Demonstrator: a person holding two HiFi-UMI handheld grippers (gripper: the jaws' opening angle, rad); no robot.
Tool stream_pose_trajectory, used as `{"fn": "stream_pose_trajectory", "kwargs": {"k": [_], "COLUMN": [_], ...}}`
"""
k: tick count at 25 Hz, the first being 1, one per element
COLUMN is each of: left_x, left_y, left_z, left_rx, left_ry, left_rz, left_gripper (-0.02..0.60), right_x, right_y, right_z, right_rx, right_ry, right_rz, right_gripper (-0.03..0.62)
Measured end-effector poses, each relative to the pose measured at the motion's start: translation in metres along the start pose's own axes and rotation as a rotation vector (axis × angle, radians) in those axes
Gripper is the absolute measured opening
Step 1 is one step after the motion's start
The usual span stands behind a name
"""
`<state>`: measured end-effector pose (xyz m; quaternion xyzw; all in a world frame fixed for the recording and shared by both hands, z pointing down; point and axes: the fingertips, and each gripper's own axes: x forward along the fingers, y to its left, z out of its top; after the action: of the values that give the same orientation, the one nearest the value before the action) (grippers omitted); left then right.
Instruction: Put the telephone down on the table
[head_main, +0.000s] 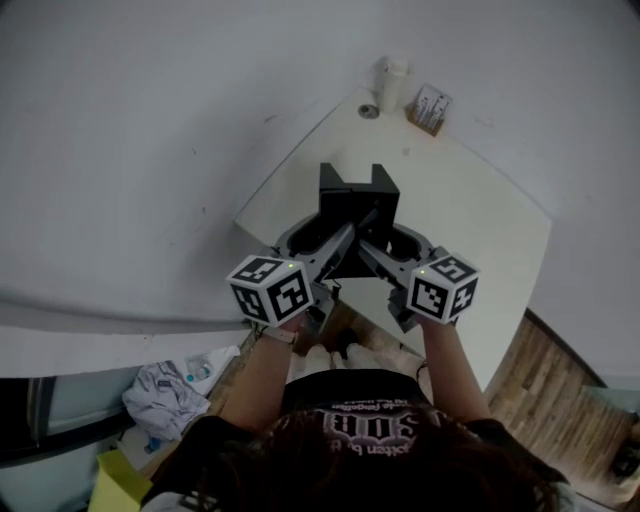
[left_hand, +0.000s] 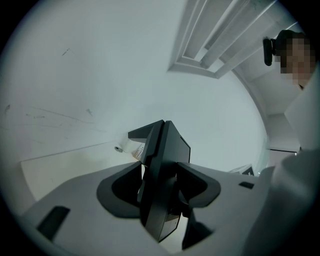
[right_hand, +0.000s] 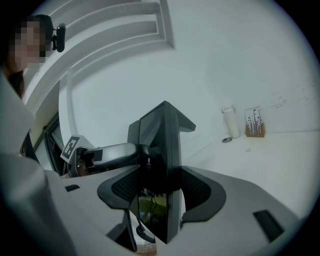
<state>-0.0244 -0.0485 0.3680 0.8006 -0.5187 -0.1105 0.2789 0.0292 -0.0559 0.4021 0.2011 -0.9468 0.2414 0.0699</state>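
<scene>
Left gripper (left_hand: 161, 192) and right gripper (right_hand: 160, 195) each have their fingers clamped fairly wide on one side of the black telephone (head_main: 358, 200), holding it upright between them just over the bench's (head_main: 480, 220) near edge. If one side lets go first it could tip, and set down this close to the edge it might slide off. Loads of bare bench beyond the fingers though; the white bottle (head_main: 392, 82) and wooden holder (head_main: 430, 108) sit way off in the far corner.
</scene>
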Motion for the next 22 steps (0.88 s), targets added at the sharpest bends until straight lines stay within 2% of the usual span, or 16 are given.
{"fn": "stream_pose_trajectory", "kwargs": {"k": [7, 14, 22], "left_x": [0.030, 0.043, 0.086], "left_y": [0.010, 0.042, 0.129], "left_z": [0.012, 0.018, 0.027], "left_rx": [0.012, 0.009, -0.025], "left_ry": [0.012, 0.056, 0.162], "left_rz": [0.014, 0.020, -0.098], "left_gripper": [0.210, 0.210, 0.212], "right_x": [0.012, 0.044, 0.120], "right_y": [-0.027, -0.041, -0.086], "right_z": [0.016, 0.014, 0.005], "right_rx": [0.020, 0.066, 0.119], "right_ry": [-0.003, 0.005, -0.003], "right_rz": [0.012, -0.004, -0.144], "right_gripper": [0.267, 0.267, 0.265]}}
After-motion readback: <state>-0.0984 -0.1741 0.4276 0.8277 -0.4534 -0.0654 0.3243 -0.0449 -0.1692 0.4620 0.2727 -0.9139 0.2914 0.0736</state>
